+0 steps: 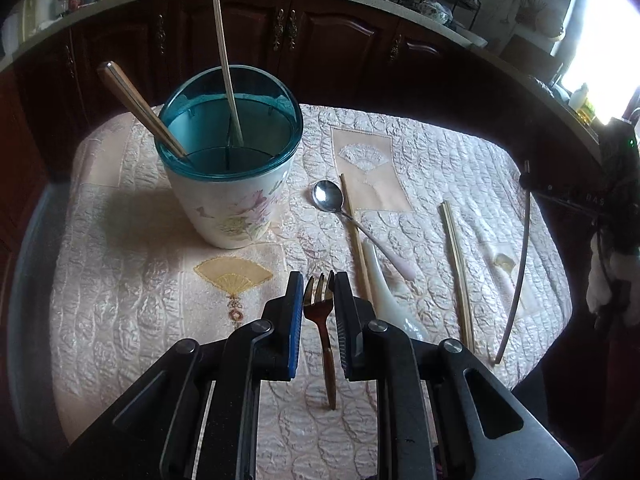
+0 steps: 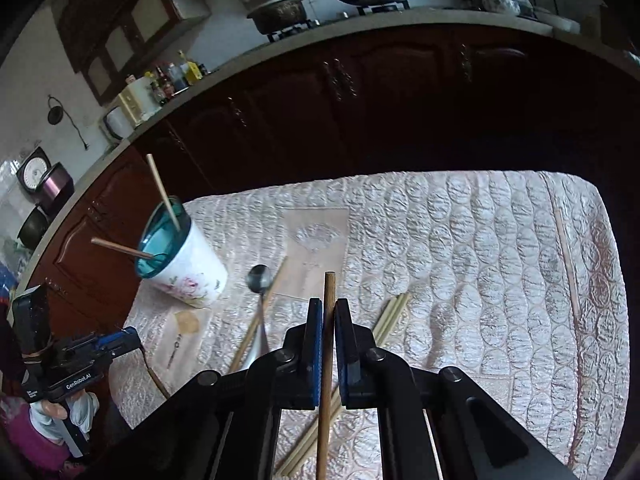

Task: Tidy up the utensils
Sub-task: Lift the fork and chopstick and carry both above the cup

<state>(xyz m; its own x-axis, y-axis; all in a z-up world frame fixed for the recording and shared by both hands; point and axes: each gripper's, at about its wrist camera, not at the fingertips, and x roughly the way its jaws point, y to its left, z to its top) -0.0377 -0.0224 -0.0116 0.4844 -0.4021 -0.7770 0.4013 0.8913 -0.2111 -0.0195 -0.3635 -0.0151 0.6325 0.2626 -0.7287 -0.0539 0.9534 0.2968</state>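
On the quilted pink tablecloth (image 1: 420, 152) stood a white flowered cup (image 1: 232, 208) with a teal rim, well left of the loose utensils. Two things leaned inside it: a pale chopstick (image 1: 227, 68) rising nearly upright, and a brown, flat handle (image 1: 138, 104) slanting out to the left.

The left gripper (image 1: 317, 300) was above the cloth with a small fork (image 1: 319, 308) between its blue-edged pads. The fork's prongs pointed away from the camera and its thin brown handle ran back toward it, ending over the cloth. The jaws stood narrowly apart, closed on the fork's head.

The right gripper (image 2: 329, 320) held a brown chopstick (image 2: 328, 344); its pads were pressed together on it, with the stick's blunt end poking out past the fingertips and the rest slanting down behind them.

On the cloth right of the cup lay a metal spoon (image 1: 326, 196), bowl toward the far edge, its handle crossing a single chopstick (image 1: 356, 240). Just beside them lay a white ceramic spoon (image 1: 384, 288). Further right lay a pair of pale chopsticks (image 1: 458, 276) side by side. In the right wrist view another thin stick (image 2: 566, 256) lay near the cloth's far right edge.

Behind the table ran dark wooden cabinets (image 1: 328, 36) under a light countertop.
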